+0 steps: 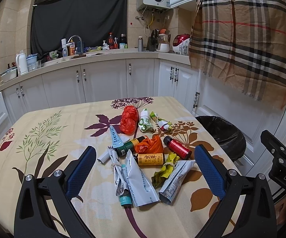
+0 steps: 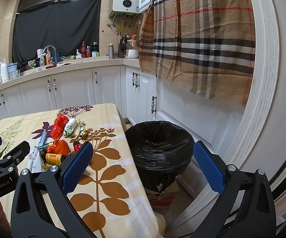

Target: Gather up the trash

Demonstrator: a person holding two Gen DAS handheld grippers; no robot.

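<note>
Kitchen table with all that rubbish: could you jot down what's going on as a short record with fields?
Setting: table in a floral cloth, in a kitchen
Trash pile: red bottle, yellow can, orange bag, white milk-powder pouch
Bin: black-lined trash bin on the floor beside the table
Left gripper: open, holding nothing, facing the pile
Right gripper: open, holding nothing, facing the bin

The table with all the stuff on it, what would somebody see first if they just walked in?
Probably the heap of trash in the middle of the flowery tablecloth: orange plastic bags, small bottles and crumpled wrappers. Next, the bin with the black bag on the floor just past the table's right edge. The big checked scarf hanging over the white cupboards stands out too, while both the left gripper and the right gripper are open and hold nothing.
</note>
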